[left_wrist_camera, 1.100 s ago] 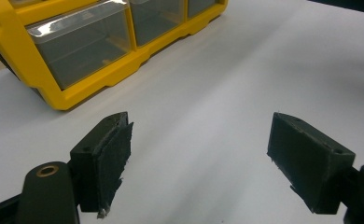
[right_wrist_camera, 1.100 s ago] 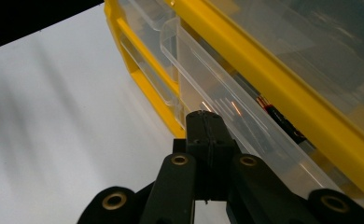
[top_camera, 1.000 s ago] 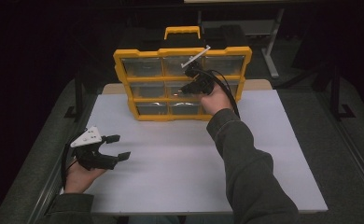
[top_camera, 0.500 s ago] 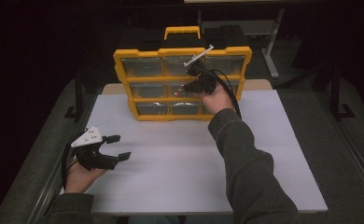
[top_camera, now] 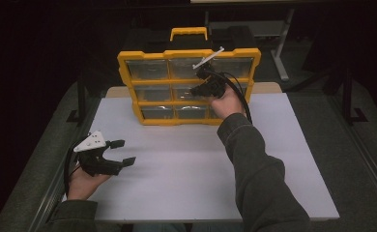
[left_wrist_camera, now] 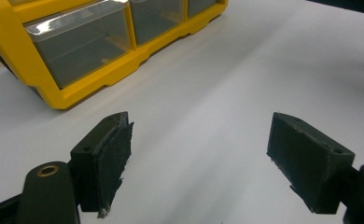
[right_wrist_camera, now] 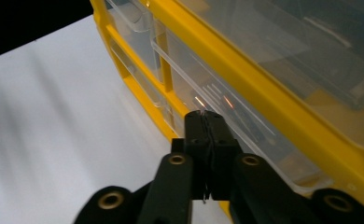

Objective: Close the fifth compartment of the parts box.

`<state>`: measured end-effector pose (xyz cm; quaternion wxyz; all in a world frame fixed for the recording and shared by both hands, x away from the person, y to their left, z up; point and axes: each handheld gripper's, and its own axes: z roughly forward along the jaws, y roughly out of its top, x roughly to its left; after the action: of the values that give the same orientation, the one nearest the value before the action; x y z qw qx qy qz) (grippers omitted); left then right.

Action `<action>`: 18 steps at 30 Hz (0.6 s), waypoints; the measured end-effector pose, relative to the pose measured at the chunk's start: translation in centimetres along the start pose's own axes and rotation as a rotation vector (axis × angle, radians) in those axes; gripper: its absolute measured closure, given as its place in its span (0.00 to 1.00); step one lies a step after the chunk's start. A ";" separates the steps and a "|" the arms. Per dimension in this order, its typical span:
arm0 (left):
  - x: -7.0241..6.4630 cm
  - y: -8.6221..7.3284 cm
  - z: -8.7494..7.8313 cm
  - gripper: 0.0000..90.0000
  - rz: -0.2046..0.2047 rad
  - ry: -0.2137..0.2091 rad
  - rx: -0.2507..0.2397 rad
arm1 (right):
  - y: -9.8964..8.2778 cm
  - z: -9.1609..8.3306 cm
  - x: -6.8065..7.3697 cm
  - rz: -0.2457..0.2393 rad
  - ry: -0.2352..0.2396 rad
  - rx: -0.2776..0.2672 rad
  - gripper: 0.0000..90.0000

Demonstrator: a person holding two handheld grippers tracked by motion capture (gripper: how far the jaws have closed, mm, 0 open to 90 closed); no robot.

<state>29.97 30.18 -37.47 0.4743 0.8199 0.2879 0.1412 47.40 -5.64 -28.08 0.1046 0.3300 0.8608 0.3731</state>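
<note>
Yellow-framed and upright, the drawer organiser [top_camera: 189, 87] stands at the far edge of the white worktop [top_camera: 186, 169], and my right claw [top_camera: 197, 90] sits at the front of its middle row, jaws pressed together at a clear drawer's [right_wrist_camera: 227, 116] lip with nothing I can make out between them. Compared with a second ago hardly anything has shifted: no drawer has slid out, so I judge the pull has yet to start. My left claw [top_camera: 121, 152] rests spread wide and empty, low over the near-left worktop.
</note>
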 end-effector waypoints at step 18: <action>-0.2 0.0 0.2 0.23 -0.019 -0.003 0.014 | -2.7 -1.1 -0.9 0.032 0.100 -0.055 0.79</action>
<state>29.90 29.99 -37.58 0.4704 0.8207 0.2958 0.1334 46.29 -8.22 -29.29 0.0647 0.3217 0.8489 0.4145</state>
